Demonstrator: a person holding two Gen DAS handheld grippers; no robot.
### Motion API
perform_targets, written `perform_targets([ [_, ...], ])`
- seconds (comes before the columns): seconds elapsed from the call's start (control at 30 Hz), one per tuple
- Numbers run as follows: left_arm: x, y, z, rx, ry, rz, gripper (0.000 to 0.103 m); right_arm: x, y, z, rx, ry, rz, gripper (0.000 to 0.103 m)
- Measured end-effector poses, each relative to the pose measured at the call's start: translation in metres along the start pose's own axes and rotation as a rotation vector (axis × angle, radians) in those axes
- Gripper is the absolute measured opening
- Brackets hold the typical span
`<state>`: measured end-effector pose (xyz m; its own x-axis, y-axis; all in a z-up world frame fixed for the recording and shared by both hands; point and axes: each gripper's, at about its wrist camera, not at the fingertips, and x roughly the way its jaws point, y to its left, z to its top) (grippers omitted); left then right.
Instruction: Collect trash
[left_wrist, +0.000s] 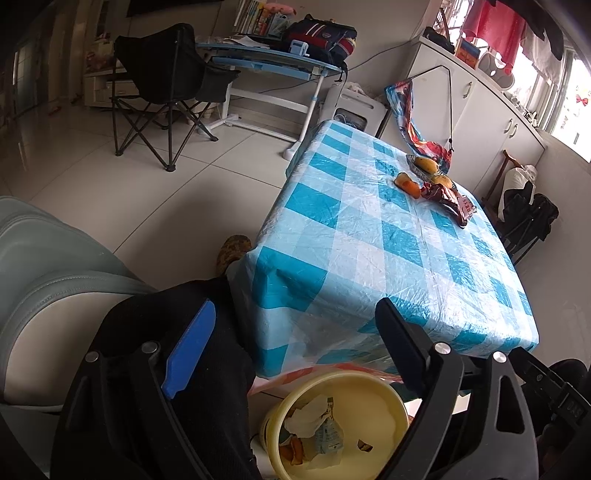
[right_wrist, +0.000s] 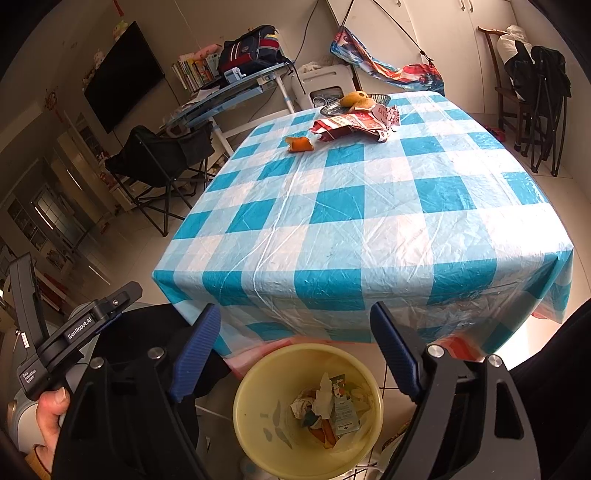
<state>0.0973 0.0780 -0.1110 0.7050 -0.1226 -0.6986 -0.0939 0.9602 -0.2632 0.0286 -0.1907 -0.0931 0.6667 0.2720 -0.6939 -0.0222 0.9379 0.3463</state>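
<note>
Checked tablecloth ahead — both hand-held grippers, right and left, wide open, empty, above bin.

The yellow bin is half hidden by the left gripper and cut off below.

Yellow bin sits on the floor below me, just off the table's near edge, upright, holding crumpled paper and wrappers. On my table's far side: 1 orange peel, and a crumpled red-and-white wrapper just beside it, lying flat.
</note>
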Motion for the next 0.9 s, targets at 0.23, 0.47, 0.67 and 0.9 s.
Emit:
perform_targets([
  [0.23, -0.0003, 0.0015, 0.0002, 0.000, -0.008, 0.005, 0.085, 0.0000, 0.0002, -0.0004, -0.001, 0.001, -0.001, 0.080],
  [0.47, -0.0001, 0.0016, 0.0003, 0.000, -0.006, 0.005, 0.086, -0.0004, 0.0004, -0.0007, -0.001, 0.000, -0.001, 0.080],
  [0.67, -0.0002, 0.0016, 0.0004, 0.000, -0.007, 0.005, 0.086, 0.0004, 0.0014, -0.0012, -0.002, 0.003, -0.002, 0.080],
  [0.9, 0.0006, 0.0017, 0.0004, 0.000, -0.005, 0.007, 0.086, 0.0004, 0.0019, -0.0017, -0.002, 0.002, -0.003, 0.080],
])
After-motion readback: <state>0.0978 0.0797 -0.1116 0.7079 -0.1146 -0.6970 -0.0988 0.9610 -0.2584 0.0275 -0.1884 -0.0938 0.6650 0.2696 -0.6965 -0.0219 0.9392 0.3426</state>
